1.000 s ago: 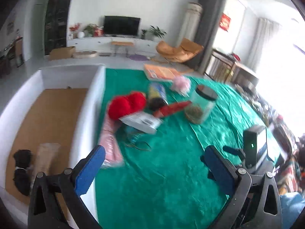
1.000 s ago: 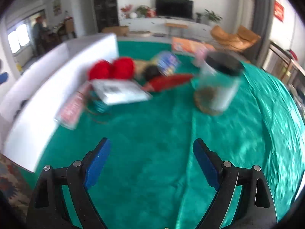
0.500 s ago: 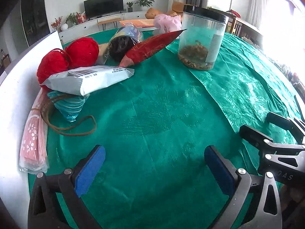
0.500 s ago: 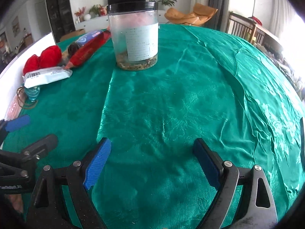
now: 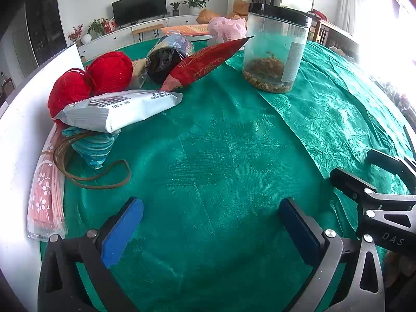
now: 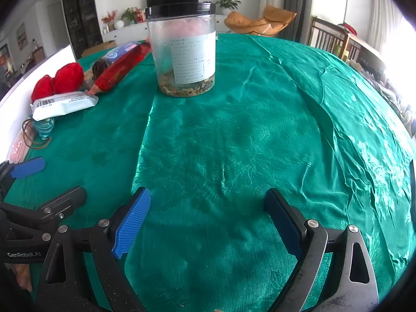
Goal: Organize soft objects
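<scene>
we had both grippers empty, the left gripper (image 5: 210, 230) and right gripper (image 6: 208, 223) each spread wide and low over the green cloth (image 5: 221, 161) on the worktop. the soft stuff sat in a heap at the left by the white wall (image 5: 18, 135): two red yarn balls (image 5: 91, 83), a grey mailer pouch (image 5: 117, 109) lying over a teal pouch (image 5: 91, 145) with a brown cord (image 5: 98, 179). the yarn looked light and squishy, so we figured pinch it across the middle. the mailer seemed slippery, better taken at an edge. the clear jar (image 6: 183, 52) stood apart, not in the way, though the red packet (image 5: 205, 62) leaned right beside the yarn.
</scene>
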`<state>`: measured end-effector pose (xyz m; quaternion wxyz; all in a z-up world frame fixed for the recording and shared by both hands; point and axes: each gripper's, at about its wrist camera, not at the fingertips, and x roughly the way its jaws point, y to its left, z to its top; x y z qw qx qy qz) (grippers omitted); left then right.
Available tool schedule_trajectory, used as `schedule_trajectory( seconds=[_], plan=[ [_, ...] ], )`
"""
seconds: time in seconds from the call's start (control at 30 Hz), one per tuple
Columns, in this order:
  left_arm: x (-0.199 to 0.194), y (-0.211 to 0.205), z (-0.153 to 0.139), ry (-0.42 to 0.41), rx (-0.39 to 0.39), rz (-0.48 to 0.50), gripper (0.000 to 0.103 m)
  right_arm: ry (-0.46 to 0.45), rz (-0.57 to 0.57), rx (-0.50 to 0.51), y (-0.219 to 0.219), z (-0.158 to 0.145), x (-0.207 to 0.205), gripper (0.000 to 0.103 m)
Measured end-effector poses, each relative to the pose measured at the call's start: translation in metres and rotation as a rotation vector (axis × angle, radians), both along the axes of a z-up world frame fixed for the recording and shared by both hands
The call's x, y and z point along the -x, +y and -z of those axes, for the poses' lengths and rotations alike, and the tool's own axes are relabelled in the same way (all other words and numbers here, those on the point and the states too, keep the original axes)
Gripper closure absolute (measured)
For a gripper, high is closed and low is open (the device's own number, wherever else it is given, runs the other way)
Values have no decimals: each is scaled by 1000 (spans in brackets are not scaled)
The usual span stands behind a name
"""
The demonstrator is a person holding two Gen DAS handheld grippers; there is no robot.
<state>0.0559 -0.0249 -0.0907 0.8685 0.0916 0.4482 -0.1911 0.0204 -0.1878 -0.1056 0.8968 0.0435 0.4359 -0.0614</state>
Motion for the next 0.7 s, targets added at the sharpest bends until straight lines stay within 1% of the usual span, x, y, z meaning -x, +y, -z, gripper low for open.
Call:
schedule_trajectory(
  seconds=[0.7],
  plan=[
    [-1,0,1,0,0,-1,0,0,-1,-1,0,1,0,11]
  ],
)
